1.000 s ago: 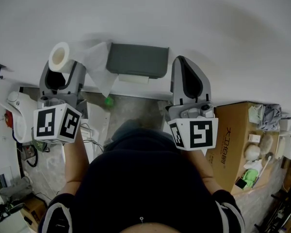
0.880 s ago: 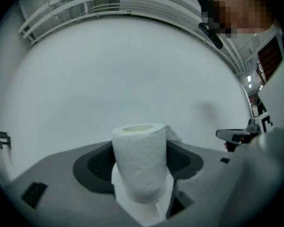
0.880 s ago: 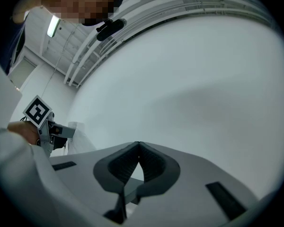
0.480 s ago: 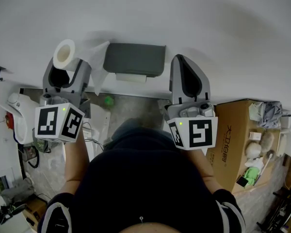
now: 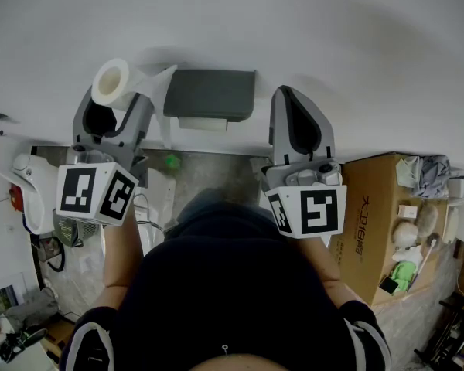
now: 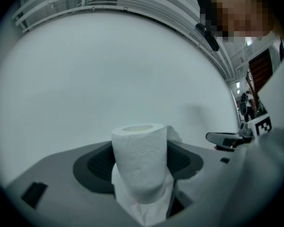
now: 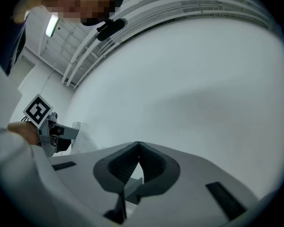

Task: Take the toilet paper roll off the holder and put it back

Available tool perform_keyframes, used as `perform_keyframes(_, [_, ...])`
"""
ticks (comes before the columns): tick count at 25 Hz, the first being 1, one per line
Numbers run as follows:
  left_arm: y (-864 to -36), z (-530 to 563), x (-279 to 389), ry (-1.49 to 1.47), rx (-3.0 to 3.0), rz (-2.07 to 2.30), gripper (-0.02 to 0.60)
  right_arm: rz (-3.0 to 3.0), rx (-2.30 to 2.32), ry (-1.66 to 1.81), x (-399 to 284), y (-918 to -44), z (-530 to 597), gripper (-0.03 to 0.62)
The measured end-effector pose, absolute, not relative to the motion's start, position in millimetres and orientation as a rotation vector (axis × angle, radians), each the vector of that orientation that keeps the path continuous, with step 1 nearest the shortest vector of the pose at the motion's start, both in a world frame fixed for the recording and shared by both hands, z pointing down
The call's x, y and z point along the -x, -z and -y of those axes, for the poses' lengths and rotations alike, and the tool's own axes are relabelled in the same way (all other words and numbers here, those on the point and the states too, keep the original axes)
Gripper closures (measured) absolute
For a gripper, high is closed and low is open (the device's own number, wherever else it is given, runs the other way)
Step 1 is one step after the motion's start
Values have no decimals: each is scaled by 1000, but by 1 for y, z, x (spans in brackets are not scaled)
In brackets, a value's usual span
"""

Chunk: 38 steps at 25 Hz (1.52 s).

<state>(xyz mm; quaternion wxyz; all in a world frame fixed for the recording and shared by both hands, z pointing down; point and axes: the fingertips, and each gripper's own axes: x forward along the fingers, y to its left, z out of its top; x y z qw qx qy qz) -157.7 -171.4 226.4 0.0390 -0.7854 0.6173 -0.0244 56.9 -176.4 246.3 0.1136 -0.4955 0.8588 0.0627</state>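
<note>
Head view: the toilet paper roll (image 5: 110, 81) is clamped in the left tool (image 5: 112, 93), off the holder (image 5: 209, 94) and just left of it, so removal is judged done and only the refitting is left. Bare wall (image 5: 332, 37) lies open above the holder. The right tool (image 5: 290, 93), closed on nothing, is seen just beside its right edge.

Cardboard box (image 5: 369, 226) stands against plain white wall (image 5: 317, 29). Left of box: grey mottled floor (image 5: 216, 172). Right of box: loose clutter (image 5: 417, 230). Ceiling strip light (image 7: 51, 26) lit.
</note>
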Motion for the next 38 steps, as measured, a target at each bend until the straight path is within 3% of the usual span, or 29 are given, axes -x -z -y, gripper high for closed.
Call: perform_keyframes(38, [-236,193,95,136,2554,-1702,268,-2471,1528,-169,-84,-249,175,577])
